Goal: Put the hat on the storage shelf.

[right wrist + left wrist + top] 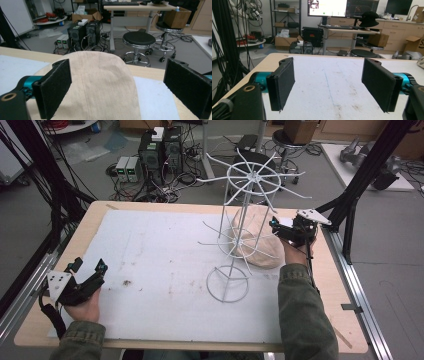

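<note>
Pale wooden table under a stained white foam mat, inside a cluttered workshop.

Nearest, at the left edge of the mat: left gripper, released, both black pads wide apart with only bare mat between them in the left gripper view. Best left resting there, well apart from the work, or kept ready to steady the stand.

Farther in, right of the middle: tall white wire display stand with a round base ring and thin arms spreading at two levels.

Just behind the stand, lying on the mat: beige fabric cap, the thing to take. Right gripper at its right side, also released; in the right gripper view the crown of the cap rises between the open pads but appears not yet pinched.

Step in hand, as judged: gripping the cap, probably for hanging it on the stand. To do it well:
- Lower a little more, so that the pads catch a real fold of cloth and not only the smooth top.
- Close slowly; soft fabric slips and collapses.
- Lift straight up first, then go around the wire arms, never through them; the light stand could tip over.

Beyond the table: black round stool and computer boxes on the grey floor.
</note>
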{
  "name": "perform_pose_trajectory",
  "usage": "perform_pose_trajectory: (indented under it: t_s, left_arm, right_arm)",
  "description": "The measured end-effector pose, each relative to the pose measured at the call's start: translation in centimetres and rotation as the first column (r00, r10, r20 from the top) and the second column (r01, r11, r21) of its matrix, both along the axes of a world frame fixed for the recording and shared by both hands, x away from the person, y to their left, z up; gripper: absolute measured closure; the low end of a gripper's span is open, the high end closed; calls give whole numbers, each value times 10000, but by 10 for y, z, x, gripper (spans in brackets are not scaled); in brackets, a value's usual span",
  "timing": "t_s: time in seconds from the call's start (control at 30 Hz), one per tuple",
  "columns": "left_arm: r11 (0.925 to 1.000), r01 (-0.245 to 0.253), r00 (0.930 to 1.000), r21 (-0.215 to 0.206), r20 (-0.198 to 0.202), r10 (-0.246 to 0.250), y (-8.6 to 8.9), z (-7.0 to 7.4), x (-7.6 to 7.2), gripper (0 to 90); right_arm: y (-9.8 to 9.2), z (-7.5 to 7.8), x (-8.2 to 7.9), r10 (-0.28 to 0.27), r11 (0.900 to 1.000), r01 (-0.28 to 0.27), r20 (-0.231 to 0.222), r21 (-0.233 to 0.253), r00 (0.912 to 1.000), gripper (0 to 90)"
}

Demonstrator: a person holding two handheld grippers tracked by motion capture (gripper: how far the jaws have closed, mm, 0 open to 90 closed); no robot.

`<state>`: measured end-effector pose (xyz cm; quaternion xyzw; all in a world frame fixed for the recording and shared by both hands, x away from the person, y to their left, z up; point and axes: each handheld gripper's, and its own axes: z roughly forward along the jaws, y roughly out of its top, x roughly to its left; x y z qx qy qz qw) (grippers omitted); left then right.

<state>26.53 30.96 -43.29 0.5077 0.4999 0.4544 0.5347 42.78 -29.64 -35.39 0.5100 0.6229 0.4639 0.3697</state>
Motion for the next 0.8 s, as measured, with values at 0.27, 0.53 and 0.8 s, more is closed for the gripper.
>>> perform_pose_trajectory:
  t_s: [0.27,0.53,0.8]
  left_arm:
    - [10000,-21,10000,22,0,21,0,0,1,265]
    - [10000,25,10000,72,-24,-24,-1,-1,2,266]
    - [10000,52,10000,76,-57,-51,-1,-1,4,265]
  right_arm:
    - [3,-2,21,68,9999,-72,-402,-95,9992,71]
    - [-1,-9,40,73,10000,-76,-1280,-16,9917,72]
    - [-7,-23,59,-77,9999,55,-2019,-116,9794,118]
